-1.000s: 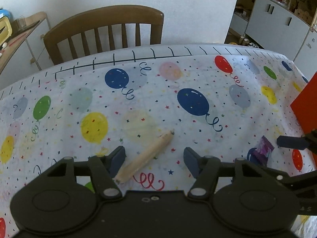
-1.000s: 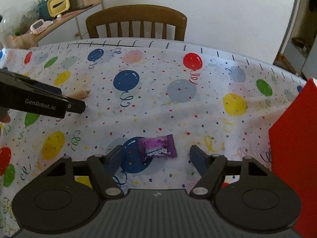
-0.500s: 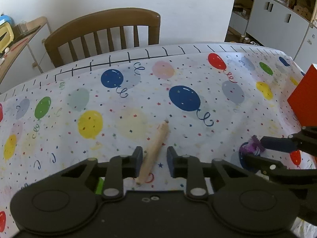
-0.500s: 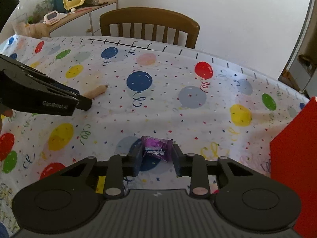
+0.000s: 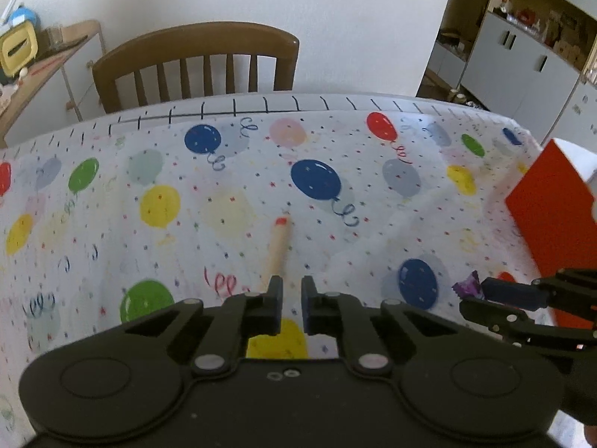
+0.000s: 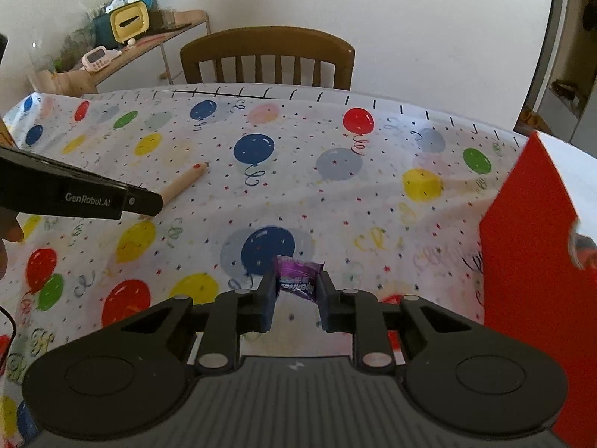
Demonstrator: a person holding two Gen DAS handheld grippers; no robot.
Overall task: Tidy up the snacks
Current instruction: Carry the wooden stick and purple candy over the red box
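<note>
Claw work on both sides: the right claw [image 6: 296, 291] is clamped on one purple wrapped candy [image 6: 298, 278], pinched between its two fingers just above the tabletop [image 6: 298, 186]. The left claw [image 5: 289, 298] is drawn narrow around the near end of one tan stick snack [image 5: 279, 248] with a red tip, which points away over the balloon-print cloth. Only the right wrist view shows the stick from the side, jutting past the left claw's finger [image 6: 143, 201]. The left wrist view alone catches the grey cabinets [image 5: 522, 56]. One red box [image 6: 533, 261] stands to the right. One wooden chair [image 6: 266, 58] sits behind, beside a cluttered sideboard [image 6: 149, 37].
</note>
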